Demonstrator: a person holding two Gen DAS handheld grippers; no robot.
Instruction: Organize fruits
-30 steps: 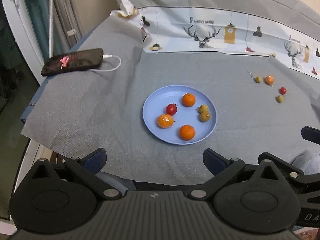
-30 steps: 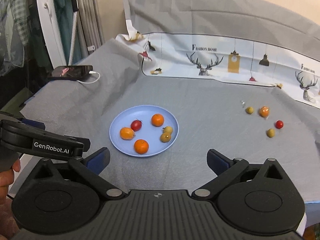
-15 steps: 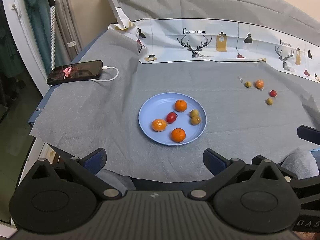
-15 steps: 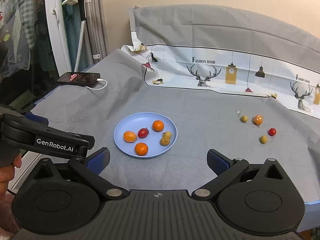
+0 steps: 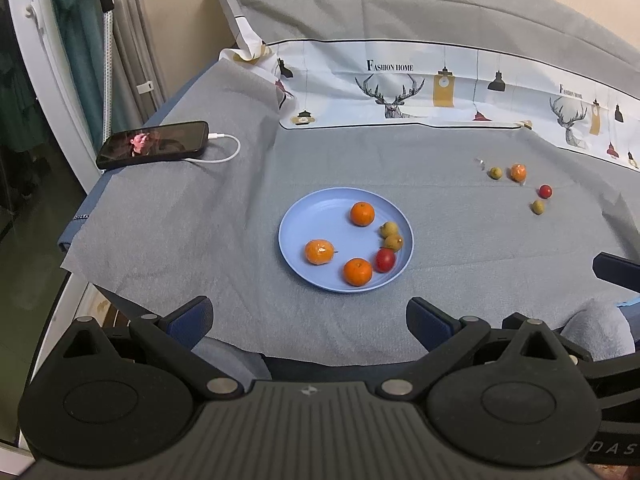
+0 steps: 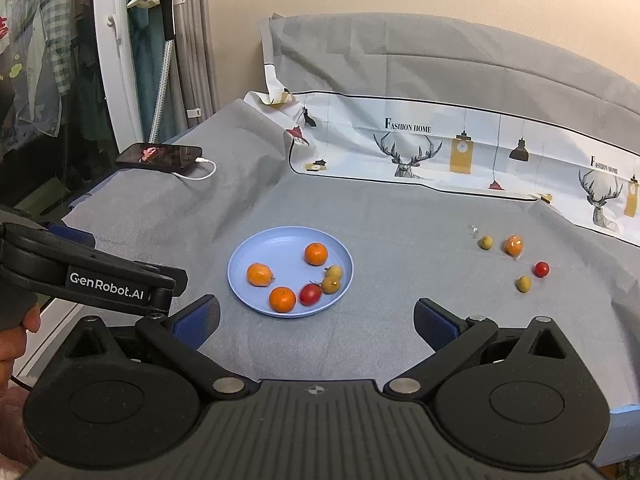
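Both tongs hang above the near edge of the table with nothing between their pads: our left gripper [image 5: 308,316] has its blue fingers spread wide apart, and our right gripper [image 6: 316,318] is spread just as wide. From the right wrist view we also see the left tool's black arm at the left edge, with part of a hand [image 6: 14,334] around it.

On the grey cloth [image 5: 180,232] sits a blue plate [image 5: 304,220], roughly centred ahead of us. It carries three oranges [image 5: 362,213], a red cherry tomato [image 5: 385,260] and two small yellow-green fruits [image 5: 388,229]. The tomato touches the nearest orange and lies just beside the lower green fruit; the two green fruits touch each other near the plate's right rim.

Well apart to the right, loose on the cloth, we see four more: a green fruit [image 6: 485,242] just beside a small orange [image 6: 514,245], then a red tomato [image 6: 541,269] and another green one [image 6: 523,283] nearer to us.

A phone [image 5: 154,144] with a white cable [image 5: 228,152] lies at the far left corner.
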